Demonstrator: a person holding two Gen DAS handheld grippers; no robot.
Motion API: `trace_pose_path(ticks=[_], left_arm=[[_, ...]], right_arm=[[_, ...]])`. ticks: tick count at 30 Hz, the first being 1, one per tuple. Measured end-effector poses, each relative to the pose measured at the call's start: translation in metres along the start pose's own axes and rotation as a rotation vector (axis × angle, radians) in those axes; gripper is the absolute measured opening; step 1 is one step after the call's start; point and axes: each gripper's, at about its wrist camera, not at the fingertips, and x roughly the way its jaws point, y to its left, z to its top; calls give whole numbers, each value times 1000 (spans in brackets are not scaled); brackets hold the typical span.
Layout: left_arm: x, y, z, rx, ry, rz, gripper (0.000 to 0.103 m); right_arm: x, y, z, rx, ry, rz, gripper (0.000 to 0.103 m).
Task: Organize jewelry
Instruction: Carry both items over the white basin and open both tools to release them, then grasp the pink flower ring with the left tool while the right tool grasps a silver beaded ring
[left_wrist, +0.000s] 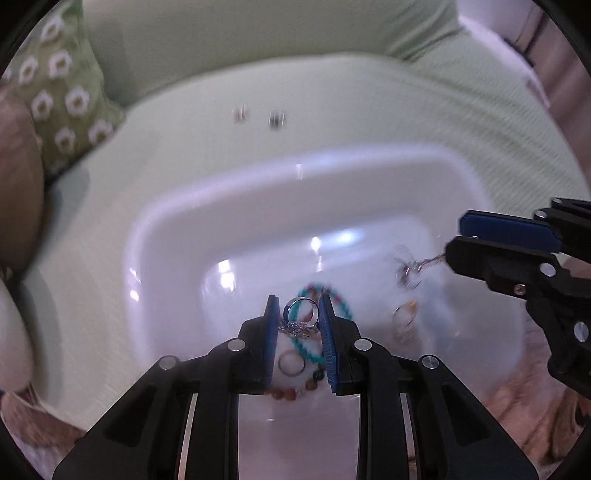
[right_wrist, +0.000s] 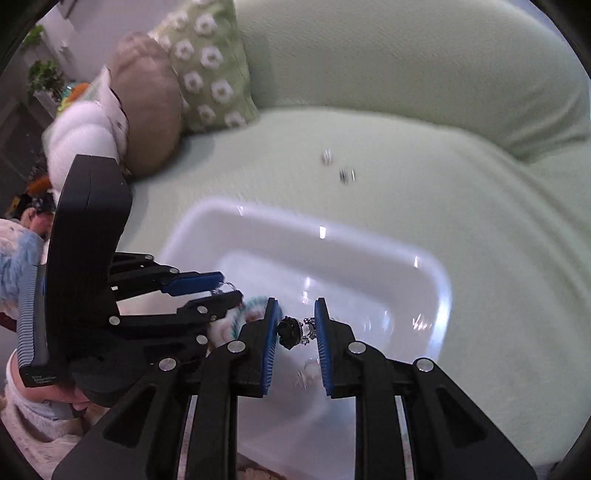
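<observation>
A white plastic tray (left_wrist: 295, 173) (right_wrist: 295, 221) sits on a pale green sofa seat. My left gripper (left_wrist: 298, 314) (right_wrist: 229, 287) hangs over it, shut on a silver ring with an ornate top (left_wrist: 300, 314). Below it in the tray lie a turquoise bead bracelet (left_wrist: 341, 302), a brown bead bracelet (left_wrist: 291, 392), a plain ring (left_wrist: 291, 363) and gold rings (left_wrist: 404, 314). My right gripper (right_wrist: 294, 325) (left_wrist: 456, 240) is shut on a ring with a dark stone and a silver band (right_wrist: 291, 330), over the tray's right part. The picture is blurred.
Two small metal pieces (left_wrist: 276, 120) (right_wrist: 347, 174) lie on the sofa seat (right_wrist: 443, 206) beyond the tray. A green pillow with white flowers (left_wrist: 62, 92) (right_wrist: 210, 66), a brown round cushion (right_wrist: 147, 99) and a white cushion (right_wrist: 81, 136) stand at the left. The backrest rises behind.
</observation>
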Motion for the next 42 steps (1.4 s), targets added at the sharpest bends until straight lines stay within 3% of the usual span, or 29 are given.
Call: trace_pose_path(ticks=[6,13,17,20,22,25,28,31,38,42], left_arm=[[28,7,-11,-49,37,14,21],[25,16,-9,-78,24,31,21],[21,19,-7,-81,19,21,22],[10,18,-5,-85,-2,-4,29],[-7,19,-1,-89,-40,-19,42],[-35,27,14,-86,-116,-7,54],[-50,43,42,-111,-158,18,55],[-50,60,76,-142,-170,17,55],[-1,94,158,-190,-107,23,55],[42,97,189,-184,-51,0,55]], right_arm=[[37,-15,-17,49,50,-32,21],[49,-22,-20,73,61,-42,22],[43,-22,-20,73,48,-23,37],[29,-23,-19,72,12,-44,39],[17,-26,-15,82,-18,-32,39],[-5,-31,-1,86,-70,-27,39],[-21,-39,24,93,-117,-39,48],[-27,-51,53,121,-139,-45,50],[9,-90,125,183,-122,-93,57],[47,-111,141,207,-77,-131,57]])
